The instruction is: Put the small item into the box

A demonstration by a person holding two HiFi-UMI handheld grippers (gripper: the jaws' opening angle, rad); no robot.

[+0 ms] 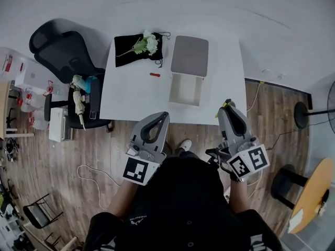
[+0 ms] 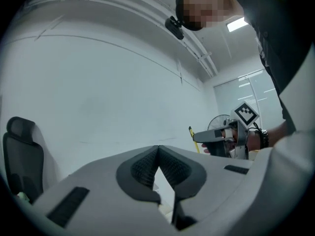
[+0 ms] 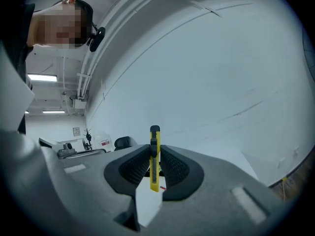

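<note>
My right gripper point(image 3: 154, 157) is shut on a yellow utility knife point(image 3: 154, 163) that stands upright between its pads, its black tip poking above them. In the head view this gripper point(image 1: 226, 109) hovers at the front right edge of the white table point(image 1: 131, 101), the knife point(image 1: 224, 106) at its tip. An open white box point(image 1: 172, 90) lies just ahead, its grey lid point(image 1: 189, 55) hinged back behind it. A small red item point(image 1: 155, 75) lies on the table left of the box. My left gripper point(image 1: 164, 115) is shut with nothing in it, near the table's front edge.
A black cloth point(image 1: 128, 54) with white flowers point(image 1: 147, 44) lies at the table's back left. A black office chair point(image 1: 63, 51) holding clutter stands left of the table. A fan stand point(image 1: 301, 114) and a round wooden table point(image 1: 314, 192) are to the right. Cables trail on the wood floor.
</note>
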